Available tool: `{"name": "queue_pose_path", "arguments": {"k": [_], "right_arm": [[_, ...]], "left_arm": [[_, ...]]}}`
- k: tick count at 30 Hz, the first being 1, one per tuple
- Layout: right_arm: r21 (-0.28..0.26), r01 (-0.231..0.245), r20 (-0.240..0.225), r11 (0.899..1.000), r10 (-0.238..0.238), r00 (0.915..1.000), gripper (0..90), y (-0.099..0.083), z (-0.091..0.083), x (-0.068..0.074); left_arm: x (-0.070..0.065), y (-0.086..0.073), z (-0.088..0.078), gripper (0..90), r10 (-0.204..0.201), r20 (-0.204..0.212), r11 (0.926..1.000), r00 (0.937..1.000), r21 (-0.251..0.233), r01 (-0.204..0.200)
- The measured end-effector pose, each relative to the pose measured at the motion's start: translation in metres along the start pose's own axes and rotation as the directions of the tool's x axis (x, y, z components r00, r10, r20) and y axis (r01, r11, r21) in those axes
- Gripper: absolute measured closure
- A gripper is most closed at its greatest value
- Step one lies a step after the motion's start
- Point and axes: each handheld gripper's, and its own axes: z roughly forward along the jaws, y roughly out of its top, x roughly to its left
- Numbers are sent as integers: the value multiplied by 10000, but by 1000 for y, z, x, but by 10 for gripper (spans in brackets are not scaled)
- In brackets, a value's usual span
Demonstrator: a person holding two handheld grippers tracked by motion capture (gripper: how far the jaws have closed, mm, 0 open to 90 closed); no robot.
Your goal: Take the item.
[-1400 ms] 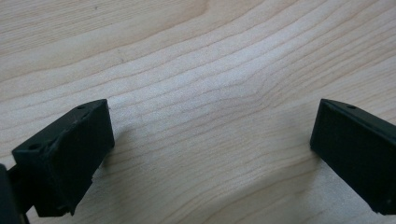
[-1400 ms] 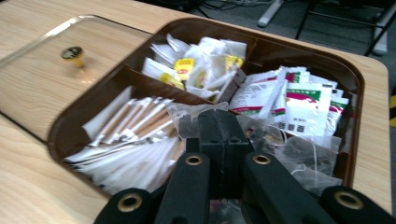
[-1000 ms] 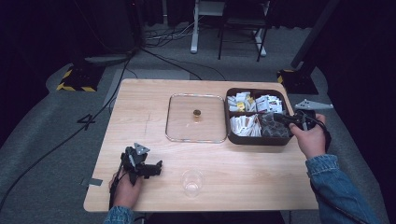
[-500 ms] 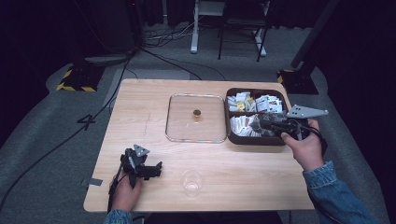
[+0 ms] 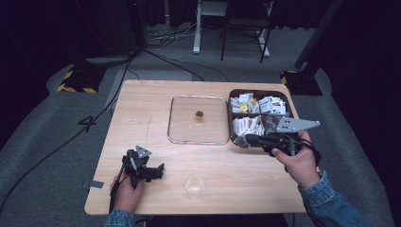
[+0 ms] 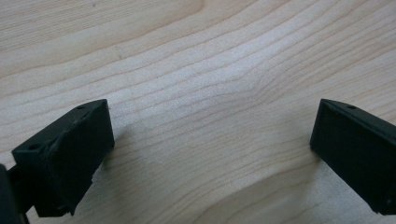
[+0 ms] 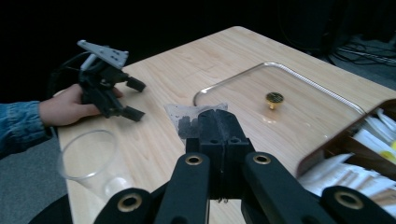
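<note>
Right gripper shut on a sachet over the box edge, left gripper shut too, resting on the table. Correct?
Not quite. The left gripper is open: the left gripper view shows its jaws wide apart over bare table. The right gripper is shut on a sachet, as you said.

Left gripper (image 5: 156, 171): black body with blocky, square-ended jaws bearing small screw recesses, a grey three-cornered plate dotted with holes on top, and a black cable looped behind; carried in a hand (image 5: 126, 191) with a blue denim cuff. Right gripper (image 5: 249, 139): black linkage arms with four brass-coloured pivot bushings, flat black jaws with small round holes in their faces, a grey three-cornered plate on top and a black cable at the wrist; carried in a hand (image 5: 299, 164) with a blue denim sleeve (image 5: 333, 204).
</note>
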Motion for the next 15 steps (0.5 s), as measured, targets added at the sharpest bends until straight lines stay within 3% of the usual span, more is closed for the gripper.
{"name": "queue_pose_path", "arguments": {"k": [6,15], "right_arm": [[-141,266,-445,9995,-272,9986,900,5,5,18],[-144,735,-1184,9972,-747,9902,900,11,17,46]], "left_arm": [[0,1,1,0,-42,16,10000,10000,-34,42],[0,1,1,0,-60,16,10000,10000,-44,60]]}}
